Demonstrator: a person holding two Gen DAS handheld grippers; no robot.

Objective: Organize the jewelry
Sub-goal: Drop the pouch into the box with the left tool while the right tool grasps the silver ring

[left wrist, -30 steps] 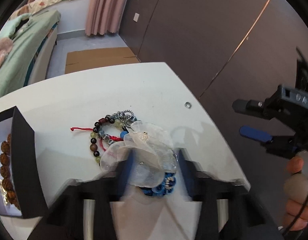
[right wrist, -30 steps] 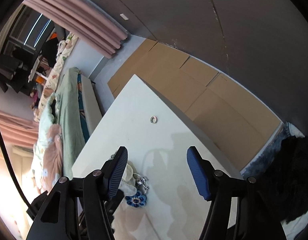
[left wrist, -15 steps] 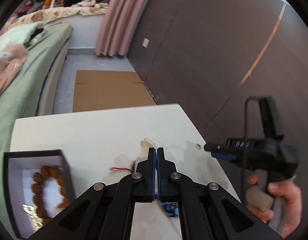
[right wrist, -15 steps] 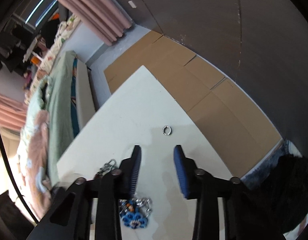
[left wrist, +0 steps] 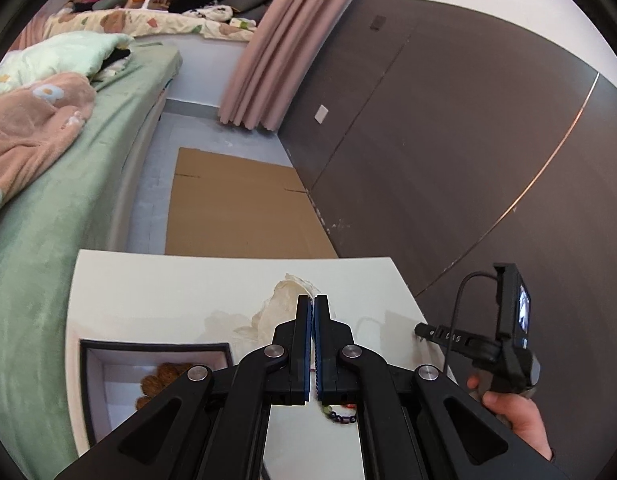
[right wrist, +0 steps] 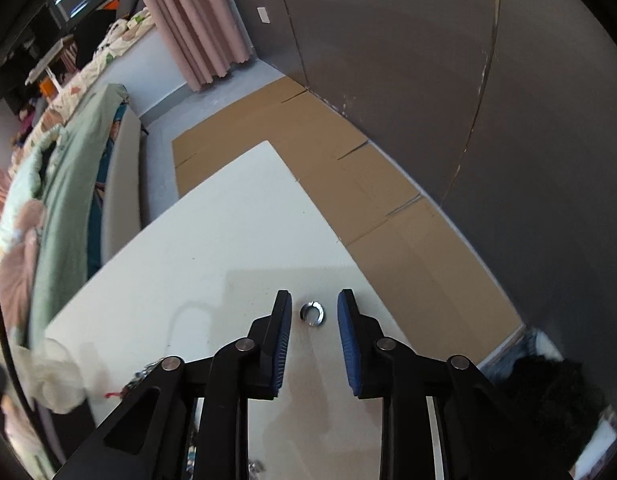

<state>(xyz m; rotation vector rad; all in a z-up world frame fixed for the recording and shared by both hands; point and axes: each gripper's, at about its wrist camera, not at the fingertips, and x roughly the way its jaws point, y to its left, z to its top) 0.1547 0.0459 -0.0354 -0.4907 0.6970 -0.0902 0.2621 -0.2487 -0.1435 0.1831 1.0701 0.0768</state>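
Observation:
My left gripper (left wrist: pixel 313 300) is shut on a sheer white shell-flower hair piece (left wrist: pixel 277 312) and holds it above the white table (left wrist: pixel 156 288). That piece also shows at the left edge of the right wrist view (right wrist: pixel 54 376). A black box (left wrist: pixel 108 364) with a brown bead bracelet (left wrist: pixel 158 378) inside sits at lower left. Dark bead bracelets (left wrist: pixel 342 418) lie under the left gripper. My right gripper (right wrist: pixel 313 312) is open, its blue pads on either side of a silver ring (right wrist: pixel 312 313) on the table.
The table's right edge (right wrist: pixel 348 248) drops to cardboard sheets (right wrist: pixel 388 200) on the floor by a dark wall. A green bed (left wrist: pixel 60 184) stands left of the table. A red cord and chain (right wrist: pixel 124 390) lie by the right gripper's left arm.
My left gripper closed on the shell-flower piece and lifted it off the jewelry pile. My right gripper narrowed and moved forward until the silver ring sat between its pads.

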